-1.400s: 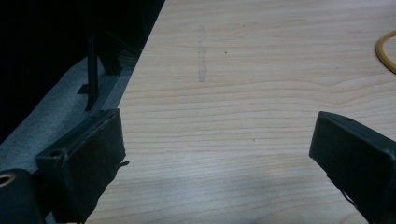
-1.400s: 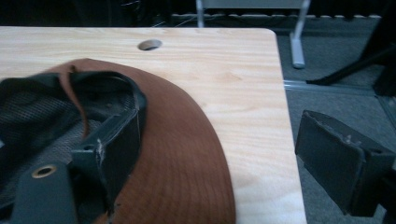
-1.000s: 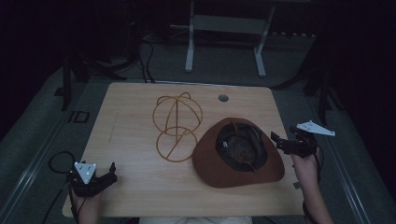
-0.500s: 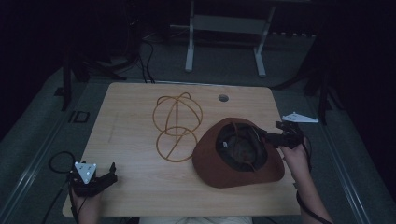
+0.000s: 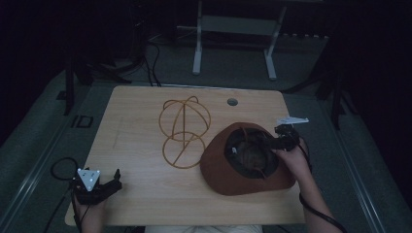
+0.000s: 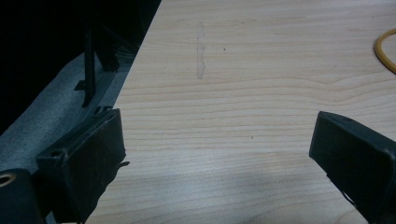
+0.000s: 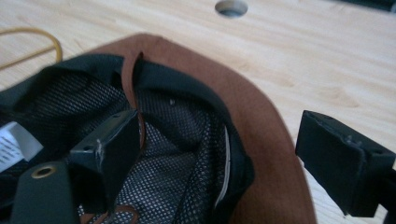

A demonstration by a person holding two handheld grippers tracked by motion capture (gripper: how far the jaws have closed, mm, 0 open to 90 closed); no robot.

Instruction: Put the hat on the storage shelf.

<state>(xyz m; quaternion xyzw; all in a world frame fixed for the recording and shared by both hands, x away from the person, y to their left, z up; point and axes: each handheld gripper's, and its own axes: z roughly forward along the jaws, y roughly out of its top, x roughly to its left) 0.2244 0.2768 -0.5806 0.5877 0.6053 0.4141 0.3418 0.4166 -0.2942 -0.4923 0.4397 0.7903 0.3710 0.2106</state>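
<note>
A brown hat (image 5: 221,165) lies upside down on the right half of the wooden table (image 5: 141,111), its black mesh lining facing up. My right gripper (image 5: 267,143) is open at the hat's far right rim. In the right gripper view the hat (image 7: 266,112) sits between the jaws: one jaw is inside the crown against the lining, the other is outside above the brim, and the right gripper (image 7: 219,149) is not closed on it. A gold wire hat stand (image 5: 184,128) lies left of the hat. My left gripper (image 5: 116,180) rests open at the table's front left corner, and nothing lies within the left gripper (image 6: 215,158).
A round cable hole (image 5: 232,101) sits in the table behind the hat. Part of the gold wire (image 6: 385,51) shows at the right edge of the left gripper view. Grey floor and a white desk frame (image 5: 233,29) lie beyond the table. Bare wood lies between the left gripper and the stand.
My right gripper has moved left from the table's right edge onto the hat's rim, one jaw now inside the crown. The left gripper has not moved.
</note>
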